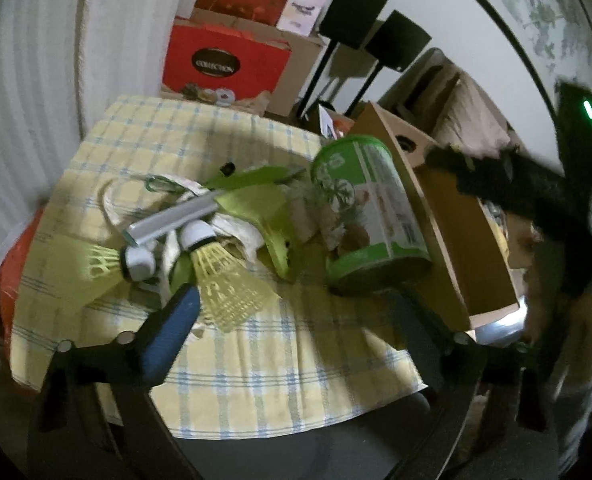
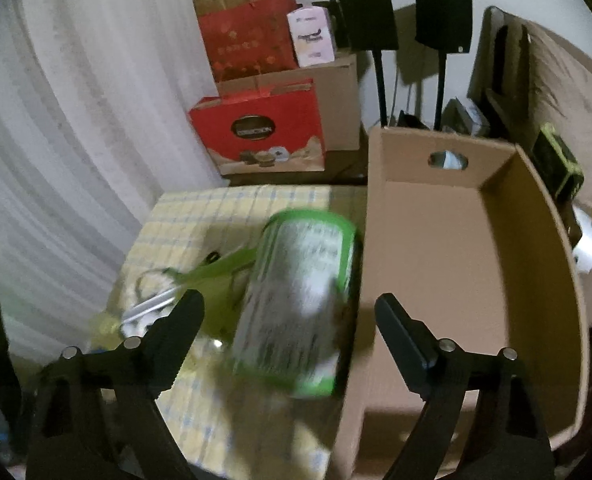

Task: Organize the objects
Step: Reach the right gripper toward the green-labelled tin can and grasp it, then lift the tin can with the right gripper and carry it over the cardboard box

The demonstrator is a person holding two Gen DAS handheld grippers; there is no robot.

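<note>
Canister: the green can [image 2: 300, 304] lies tilted on the bench [image 1: 256, 368], its far end leaning against the outer wall of the cardboard box [image 2: 536, 280]; it is motion-blurred in your right wrist view.
Right claw: your right claw [image 2: 290, 322] is spread wide, one finger on each side of the can and neither touching it, the can at 12 o'clock from the fingertips.
Left claw: your left claw [image 1: 296, 304] is also wide; its blue-padded finger [image 1: 172, 332] sits just beside a yellow shuttlecock [image 1: 228, 284], and the other finger is at the can's near rim, though you cannot tell whether it touches.
Box: it is open-topped with a handle hole in its far wall and stands at 3 o'clock from the can, touching it.
Clutter: at 9 o'clock from the can lie a second shuttlecock [image 1: 104, 262], a grey bar [image 1: 172, 220], a lime-green plastic piece [image 1: 260, 204] and white cord, all piled together on the checked cloth.
Background: at 12 o'clock a red carton [image 2: 260, 132] and two black speakers on stands [image 2: 366, 12] sit beyond the bench.
</note>
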